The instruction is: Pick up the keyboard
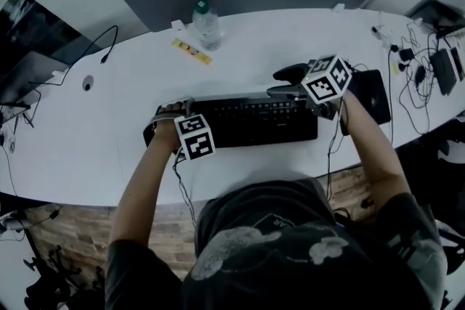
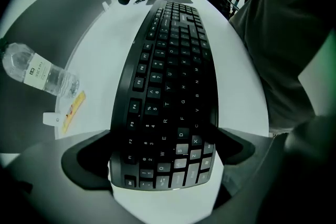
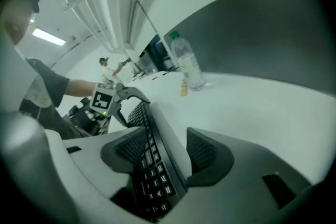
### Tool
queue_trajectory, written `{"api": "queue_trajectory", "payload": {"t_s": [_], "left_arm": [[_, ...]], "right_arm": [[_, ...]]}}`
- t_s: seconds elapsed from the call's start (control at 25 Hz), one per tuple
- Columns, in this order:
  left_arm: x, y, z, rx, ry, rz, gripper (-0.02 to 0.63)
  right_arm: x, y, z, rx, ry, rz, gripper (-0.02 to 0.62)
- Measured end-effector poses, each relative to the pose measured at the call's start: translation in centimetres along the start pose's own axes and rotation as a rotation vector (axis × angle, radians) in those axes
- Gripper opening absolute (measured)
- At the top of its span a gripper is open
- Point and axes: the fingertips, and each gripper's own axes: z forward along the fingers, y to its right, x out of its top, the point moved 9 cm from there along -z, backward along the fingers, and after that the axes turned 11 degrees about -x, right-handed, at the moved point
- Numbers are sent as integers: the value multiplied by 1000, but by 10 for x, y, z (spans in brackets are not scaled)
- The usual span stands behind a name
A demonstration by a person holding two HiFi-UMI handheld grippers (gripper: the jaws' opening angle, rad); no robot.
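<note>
A black keyboard [image 1: 251, 121] lies across the white table [image 1: 131, 76] right in front of the person. My left gripper [image 1: 171, 115] points straight down over the keyboard's left end. In the left gripper view that end [image 2: 168, 113] fills the gap of the left gripper [image 2: 165, 145], and both jaws press against its long edges. My right gripper [image 1: 287, 82] is at the keyboard's far right corner. In the right gripper view the keyboard [image 3: 152, 149] runs between the jaws of the right gripper [image 3: 165, 140], and the right pad [image 3: 207, 152] stands apart from its edge.
A clear water bottle [image 1: 206, 24] and a yellow strip [image 1: 192, 51] lie behind the keyboard. A black mouse pad [image 1: 369, 94] sits to the right, with a tangle of cables and devices [image 1: 425, 72] beyond it. The table's front edge is close to the person's body.
</note>
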Motion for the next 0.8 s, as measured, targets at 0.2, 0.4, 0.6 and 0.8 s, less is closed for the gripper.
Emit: {"api": "queue_trajectory", "payload": {"t_s": [0.2,0.4,0.6,0.8], "left_arm": [[-1,7,-2,66,9,4,592],[-2,8,-4,97,10,6,592],[-2,14,-5,148,10,8,592],[0,18,-5,197,-7,0,592]], "right_arm": [[9,4,47,349,-337,-83,267],[-3,-5,79,546,-602,-84,263],[-18,-21,102,651,-727,-107,224],[-25,-35,109,746,-780,-120,103]]}}
